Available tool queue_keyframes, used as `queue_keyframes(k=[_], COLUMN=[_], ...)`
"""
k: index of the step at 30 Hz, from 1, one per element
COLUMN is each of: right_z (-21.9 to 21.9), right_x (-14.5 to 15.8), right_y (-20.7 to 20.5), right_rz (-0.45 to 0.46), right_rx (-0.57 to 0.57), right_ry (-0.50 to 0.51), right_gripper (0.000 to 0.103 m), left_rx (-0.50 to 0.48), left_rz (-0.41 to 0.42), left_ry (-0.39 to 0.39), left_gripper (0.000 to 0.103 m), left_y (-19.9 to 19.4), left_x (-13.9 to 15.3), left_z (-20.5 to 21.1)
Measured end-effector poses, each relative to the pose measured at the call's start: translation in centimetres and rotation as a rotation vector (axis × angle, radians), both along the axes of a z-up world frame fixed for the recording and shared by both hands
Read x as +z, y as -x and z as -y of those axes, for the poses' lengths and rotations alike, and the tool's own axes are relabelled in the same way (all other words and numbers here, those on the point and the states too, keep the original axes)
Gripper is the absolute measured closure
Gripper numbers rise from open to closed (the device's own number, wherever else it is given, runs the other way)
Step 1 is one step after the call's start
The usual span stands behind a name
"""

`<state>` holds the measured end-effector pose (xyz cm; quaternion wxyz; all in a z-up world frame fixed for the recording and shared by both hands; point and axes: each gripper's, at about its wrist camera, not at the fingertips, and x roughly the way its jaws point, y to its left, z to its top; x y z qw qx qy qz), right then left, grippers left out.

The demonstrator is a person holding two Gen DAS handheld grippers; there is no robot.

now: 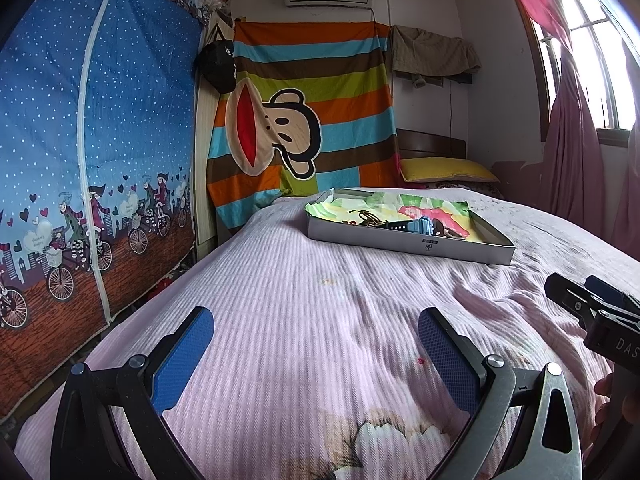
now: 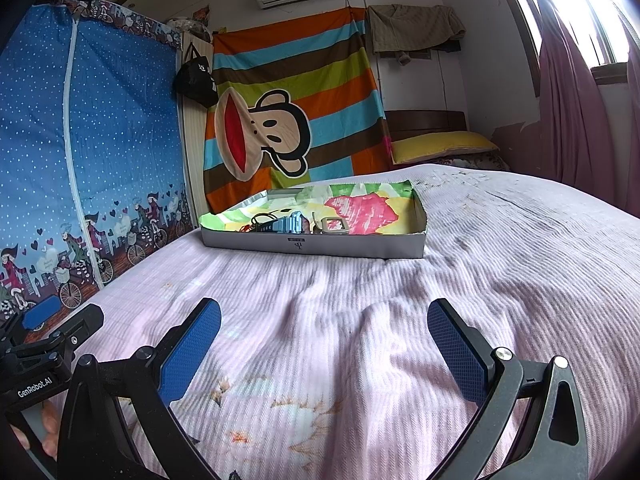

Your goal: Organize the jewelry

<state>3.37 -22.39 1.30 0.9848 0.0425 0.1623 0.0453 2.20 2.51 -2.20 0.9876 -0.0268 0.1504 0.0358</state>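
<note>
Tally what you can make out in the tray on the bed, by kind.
Blue watch: 1
Metal buckle: 1
Dark tangled cords or bands: 1 clump, separate pieces cannot be told
Total: 3 distinguishable things, all lying on the colourful cloth lining the tray.

A shallow box (image 2: 312, 246) lies on the bed (image 2: 400, 320), and everything else places itself from it. Inside the box, on a crumpled cloth lining (image 2: 360, 206), a watch (image 2: 286, 222) lies near the front wall, with dark cords (image 2: 262, 218) just left of it and a buckle (image 2: 330, 226) just right. Behind the box a pillow (image 2: 440, 146) rests at the headboard and a striped sheet (image 2: 288, 92) hangs. Left of the box stands a fabric wardrobe (image 2: 100, 140). Before the box, both grippers hover over bare bedding, left gripper (image 1: 316, 354) and right gripper (image 2: 324, 350), side by side.
</note>
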Motion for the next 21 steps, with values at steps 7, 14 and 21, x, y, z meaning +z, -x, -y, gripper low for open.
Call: queue_keyframes(k=[7,14,21], right_z=[0.01,0.0,0.08], right_x=[0.02,-0.09,-0.3], right_y=[-0.01,0.07,0.02], right_rz=[0.0,-0.002,-0.012], right_rx=[0.0,-0.002,-0.01], right_ry=[0.001,0.003,-0.003], right_gripper=[0.002,0.002,0.002], left_rx=[0.007,0.008,0.01], left_rz=[-0.004,-0.014,-0.014], left_ry=[-0.005,-0.03,-0.034], left_gripper=[0.0,0.0,0.0], left_y=[0.21,0.12,0.17], left_x=[0.12,0.19,0.26], left_z=[-0.11,0.23,0.2])
